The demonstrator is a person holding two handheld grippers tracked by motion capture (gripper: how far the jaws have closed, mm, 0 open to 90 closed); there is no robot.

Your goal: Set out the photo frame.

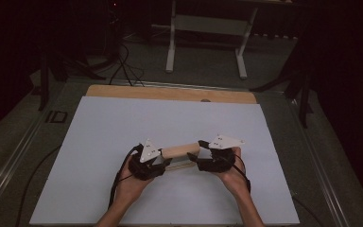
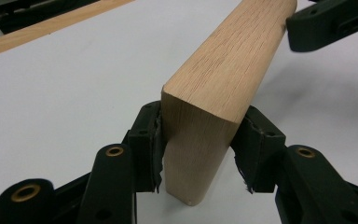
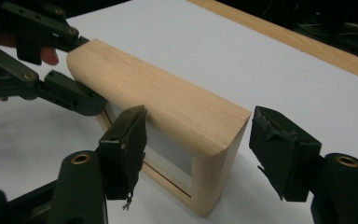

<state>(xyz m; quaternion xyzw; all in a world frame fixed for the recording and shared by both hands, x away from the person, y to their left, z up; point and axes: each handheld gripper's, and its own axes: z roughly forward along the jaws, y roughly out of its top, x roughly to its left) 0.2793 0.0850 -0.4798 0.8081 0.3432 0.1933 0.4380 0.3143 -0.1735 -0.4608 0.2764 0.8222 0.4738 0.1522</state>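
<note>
Dark floor, cables and a pale frame stand fill the room at twelve o'clock; we see a white tabletop (image 1: 123, 123) carrying a wooden frame block (image 1: 181, 151), between both hand-held grippers. From the left hand-held gripper (image 2: 200, 149), its pads clamp the block's near end; the far end is cut off. From the right hand-held gripper (image 3: 196, 154), jaws stand apart, clear of the wood; we cannot make out the pale inset at six o'clock.

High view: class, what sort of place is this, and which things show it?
Probably a recording lab or workshop, not a home: a white work board on a wooden table, cables across carpet, a white metal table frame behind, and dark surroundings.
</note>
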